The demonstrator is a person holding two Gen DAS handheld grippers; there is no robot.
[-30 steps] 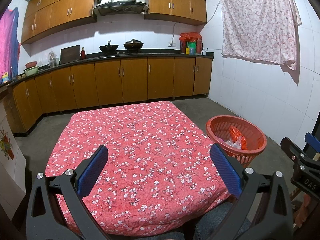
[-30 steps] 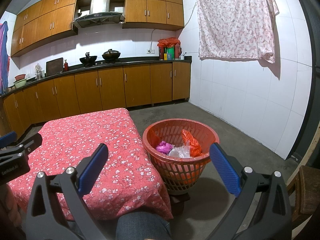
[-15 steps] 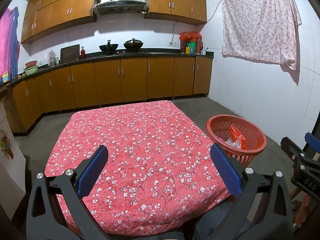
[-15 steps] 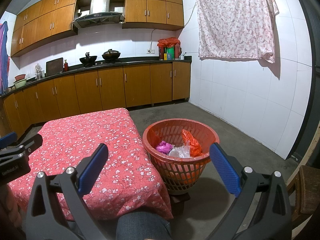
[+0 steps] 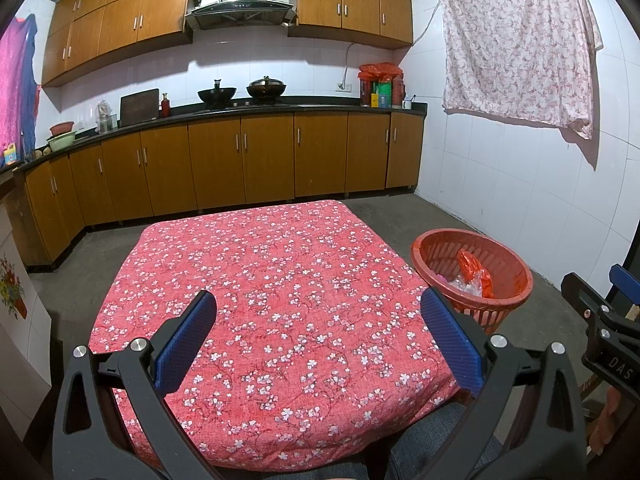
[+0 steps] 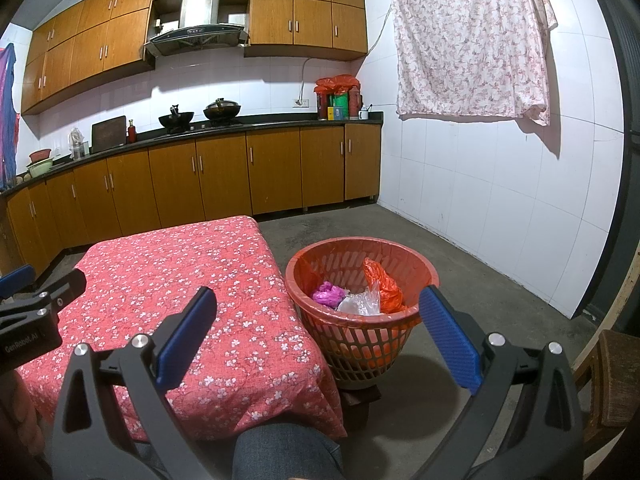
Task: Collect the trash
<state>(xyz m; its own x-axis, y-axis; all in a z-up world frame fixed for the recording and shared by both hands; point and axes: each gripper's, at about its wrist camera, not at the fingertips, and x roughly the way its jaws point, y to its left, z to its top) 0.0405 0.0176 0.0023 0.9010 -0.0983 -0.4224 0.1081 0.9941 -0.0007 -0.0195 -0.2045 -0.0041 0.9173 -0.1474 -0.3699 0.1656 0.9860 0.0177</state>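
Note:
A red plastic basket (image 6: 360,332) stands on the floor right of the table; it holds an orange bag (image 6: 384,286), a purple bag (image 6: 329,293) and clear plastic (image 6: 360,303). In the left wrist view the same basket (image 5: 496,300) sits at the right. A table with a red flowered cloth (image 5: 272,292) carries nothing that I can see. My left gripper (image 5: 318,334) hovers open over the table's near edge, nothing between its blue pads. My right gripper (image 6: 316,330) is open too, nearer than the basket, with its right pad (image 6: 448,338) beside the rim.
Brown cabinets and a dark counter (image 5: 248,108) with woks line the far wall. A flowered sheet (image 6: 472,40) hangs on the white right wall. A wooden chair (image 6: 612,380) is at the right edge. A person's knee (image 6: 286,456) is below the table edge. Bare concrete floor surrounds the basket.

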